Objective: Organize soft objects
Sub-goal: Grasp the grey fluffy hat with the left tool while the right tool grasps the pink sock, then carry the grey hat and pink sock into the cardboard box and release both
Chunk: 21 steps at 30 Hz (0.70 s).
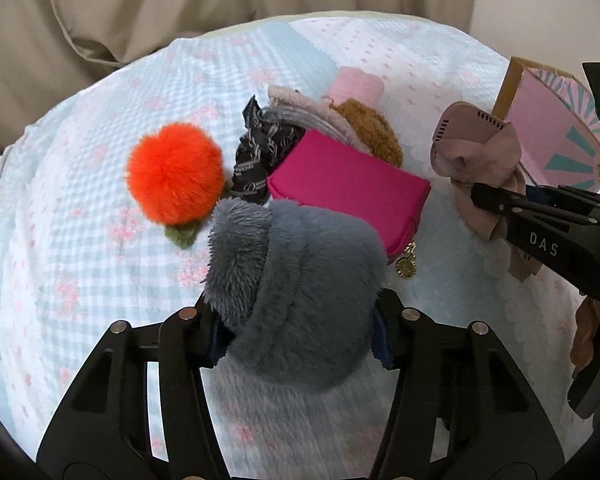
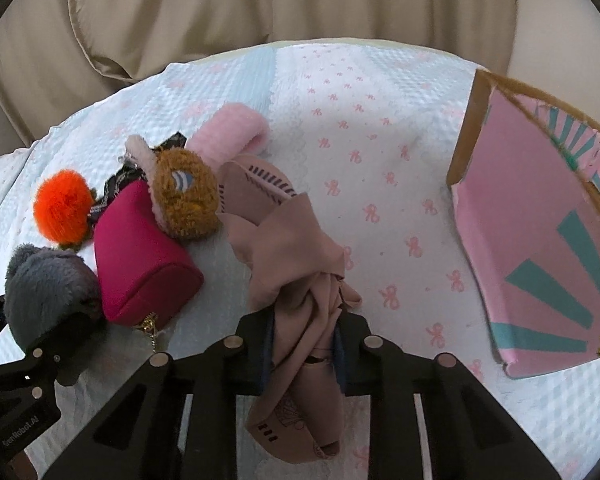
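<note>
Orange fluff marks the far left of the heap: an orange pompom point(image 1: 175, 173) lies on the bed point(image 1: 80, 240), just beside a black printed ribbon point(image 1: 260, 156) and a magenta pouch point(image 1: 348, 192), with a brown plush piece point(image 2: 186, 200) and a pink fuzzy roll point(image 2: 230, 136) behind them. Nearer, the left hand-held gripper point(image 1: 296, 328) is clamped on a grey plush item point(image 1: 296, 280), its jaws pressing into the pile on both sides. To the right, the right hand-held gripper point(image 2: 304, 344) is squeezed together on a dusty-pink cloth point(image 2: 296, 248), which hangs loose past the jaws. At the bed's right edge a pink box point(image 2: 540, 240) stands open, probably the destination. The risks, as I judge them: the grey plush is bulky and springy and could squirm free of a shallow pinch, and the trailing cloth could snag the pouch or drag neighbours along. Legible writing: "DAS" on the right gripper's body, "GenRobot.AI" on the left's; the ribbon's script is too small to read.
</note>
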Motion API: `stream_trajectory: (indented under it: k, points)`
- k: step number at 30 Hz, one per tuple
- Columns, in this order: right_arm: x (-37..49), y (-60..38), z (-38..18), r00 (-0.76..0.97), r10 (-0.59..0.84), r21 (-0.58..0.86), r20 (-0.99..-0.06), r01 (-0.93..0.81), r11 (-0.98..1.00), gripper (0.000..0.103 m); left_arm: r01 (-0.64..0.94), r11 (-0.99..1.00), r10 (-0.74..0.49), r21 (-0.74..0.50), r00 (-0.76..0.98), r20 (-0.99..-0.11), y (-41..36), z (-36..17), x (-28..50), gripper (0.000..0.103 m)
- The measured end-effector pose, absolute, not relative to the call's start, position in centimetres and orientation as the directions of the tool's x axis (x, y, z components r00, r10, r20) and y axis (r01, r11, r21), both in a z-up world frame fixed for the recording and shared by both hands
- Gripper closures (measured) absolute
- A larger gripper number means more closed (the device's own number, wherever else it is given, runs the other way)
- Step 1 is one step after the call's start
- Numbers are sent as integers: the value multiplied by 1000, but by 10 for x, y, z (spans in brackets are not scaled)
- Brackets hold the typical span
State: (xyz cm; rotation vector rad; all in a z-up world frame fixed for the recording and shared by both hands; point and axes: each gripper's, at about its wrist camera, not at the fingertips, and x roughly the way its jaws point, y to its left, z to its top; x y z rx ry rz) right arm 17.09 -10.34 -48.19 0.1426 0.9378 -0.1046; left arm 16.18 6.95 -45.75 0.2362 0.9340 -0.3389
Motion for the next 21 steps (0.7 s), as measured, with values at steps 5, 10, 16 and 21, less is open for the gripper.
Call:
stream_trajectory:
  k: [5, 10, 16, 21]
  points:
    - [166, -108, -458, 600, -20, 90, -800, 153, 984, 81, 368, 928, -176, 55, 566, -806, 72, -433, 155, 52]
    - [154, -113, -410, 623, -30, 86, -781, 155, 984, 81, 322, 946, -164, 49, 600, -783, 78, -387, 151, 52]
    - [135, -126, -327, 658, -32, 91, -753, 153, 984, 81, 254, 966, -137, 42, 644, -752, 74, -312, 144, 52]
    - [121, -137, -265, 692, -15, 104, -721, 129, 986, 81, 203, 979, -124, 21, 673, -729, 60, -247, 134, 52]
